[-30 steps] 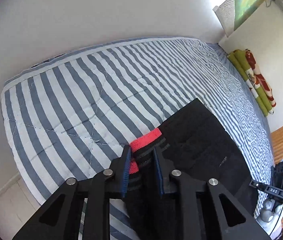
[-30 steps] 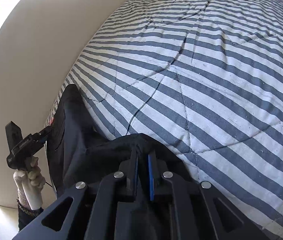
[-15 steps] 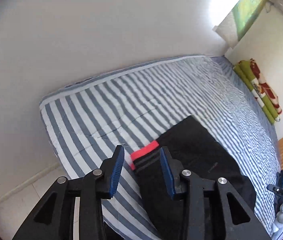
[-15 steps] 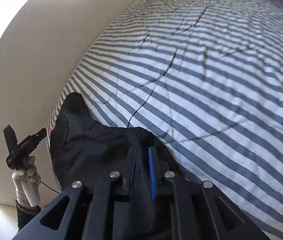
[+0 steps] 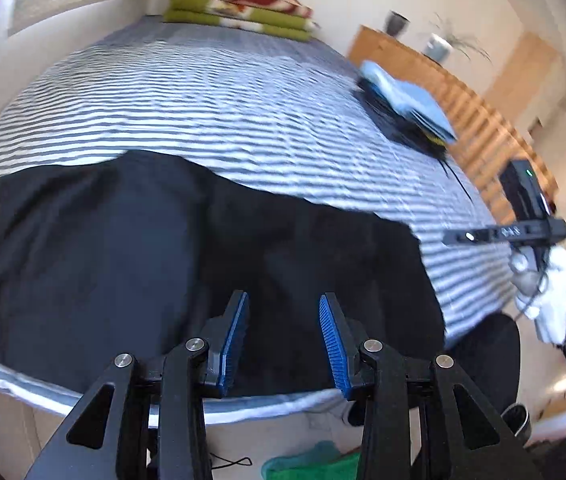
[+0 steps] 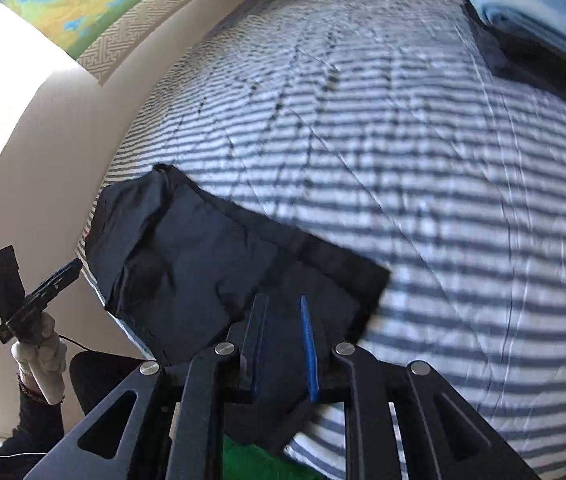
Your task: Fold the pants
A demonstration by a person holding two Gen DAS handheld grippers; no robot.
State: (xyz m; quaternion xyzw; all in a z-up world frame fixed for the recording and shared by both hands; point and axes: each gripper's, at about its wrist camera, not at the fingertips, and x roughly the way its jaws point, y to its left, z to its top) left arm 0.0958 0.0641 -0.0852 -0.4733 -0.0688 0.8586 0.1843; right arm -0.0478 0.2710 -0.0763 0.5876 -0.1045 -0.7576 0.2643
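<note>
Black pants (image 5: 187, 256) released and lying folded at the near edge of the striped bed (image 5: 243, 92).
Change: left tongs (image 5: 283, 336), clamped on the red-banded cuff a second ago, now gape wide and empty; right tongs (image 6: 283, 344) have parted slightly, holding nothing that can be made out, so this fold appears laid. Count: one pants, two tongs, one stack of folded clothes (image 5: 407, 100), one green-and-red folded blanket (image 5: 239, 12).

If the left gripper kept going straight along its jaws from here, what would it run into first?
Most likely the black pants: the left gripper, jaws open and empty, points onto the dark fabric lying on the striped bedspread. Nothing else shows in the gap, though depth is unclear.
</note>
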